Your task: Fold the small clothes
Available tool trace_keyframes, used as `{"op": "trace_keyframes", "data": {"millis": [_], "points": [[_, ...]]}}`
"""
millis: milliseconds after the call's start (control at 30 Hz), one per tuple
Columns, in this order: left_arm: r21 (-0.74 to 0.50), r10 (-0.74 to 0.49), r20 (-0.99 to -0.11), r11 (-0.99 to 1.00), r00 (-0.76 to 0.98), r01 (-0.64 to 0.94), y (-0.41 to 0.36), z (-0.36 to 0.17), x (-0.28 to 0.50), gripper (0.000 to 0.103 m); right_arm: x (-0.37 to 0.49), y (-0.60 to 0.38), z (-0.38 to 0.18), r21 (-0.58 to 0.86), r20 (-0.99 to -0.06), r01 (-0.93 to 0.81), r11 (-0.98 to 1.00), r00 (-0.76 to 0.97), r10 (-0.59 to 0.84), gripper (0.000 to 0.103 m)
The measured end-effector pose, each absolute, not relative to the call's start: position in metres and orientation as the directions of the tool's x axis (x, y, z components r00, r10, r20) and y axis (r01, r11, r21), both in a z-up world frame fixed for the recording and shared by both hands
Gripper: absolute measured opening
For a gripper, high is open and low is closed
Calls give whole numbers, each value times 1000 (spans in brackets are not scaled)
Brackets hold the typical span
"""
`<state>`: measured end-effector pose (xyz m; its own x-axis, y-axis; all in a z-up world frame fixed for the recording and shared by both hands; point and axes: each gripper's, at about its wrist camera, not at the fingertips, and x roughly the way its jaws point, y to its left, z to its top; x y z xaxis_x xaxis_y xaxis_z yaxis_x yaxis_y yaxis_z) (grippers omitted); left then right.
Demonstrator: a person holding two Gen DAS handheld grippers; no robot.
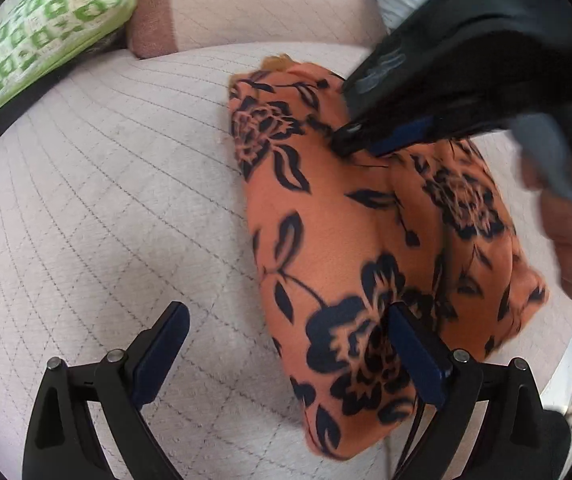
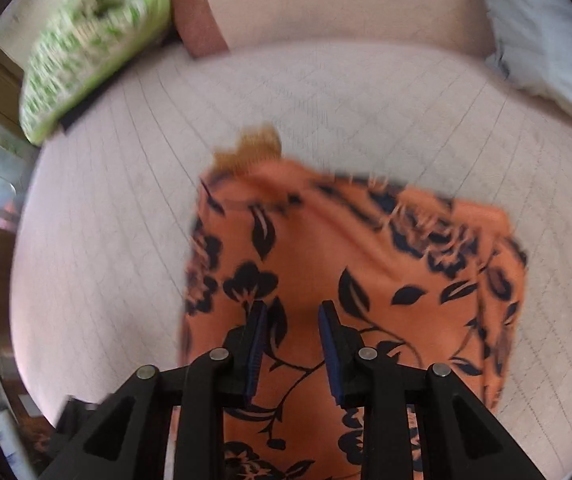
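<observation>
Your quilted bed (image 1: 106,208) carries everything. Up at its far edge sit a pale cushion (image 2: 338,4), a white pillow (image 2: 546,48) and a green patterned pillow (image 1: 38,40). The orange floral garment (image 1: 346,240) lies folded mid-bed. Your left tool (image 1: 290,320) stands spread, one finger over the cloth. Your right tool (image 2: 292,312) is narrowly parted above the fabric, pinching nothing.

Garment (image 1: 350,240) on bed (image 1: 106,200), cushion (image 1: 46,40) behind, left
</observation>
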<state>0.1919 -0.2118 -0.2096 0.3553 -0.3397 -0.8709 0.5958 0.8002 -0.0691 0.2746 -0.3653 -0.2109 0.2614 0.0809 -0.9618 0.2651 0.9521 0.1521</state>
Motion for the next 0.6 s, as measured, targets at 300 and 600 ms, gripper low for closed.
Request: {"op": "trace_keyframes", "data": {"millis": [300, 600], "points": [[-49, -339, -878, 766, 337, 641, -197, -212, 183, 99, 291, -359, -215, 104, -974, 320, 942, 226, 30, 34], [-74, -347, -837, 838, 423, 540, -141, -189, 202, 99, 244, -369, -160, 125, -933, 408, 905, 359, -32, 34]]}}
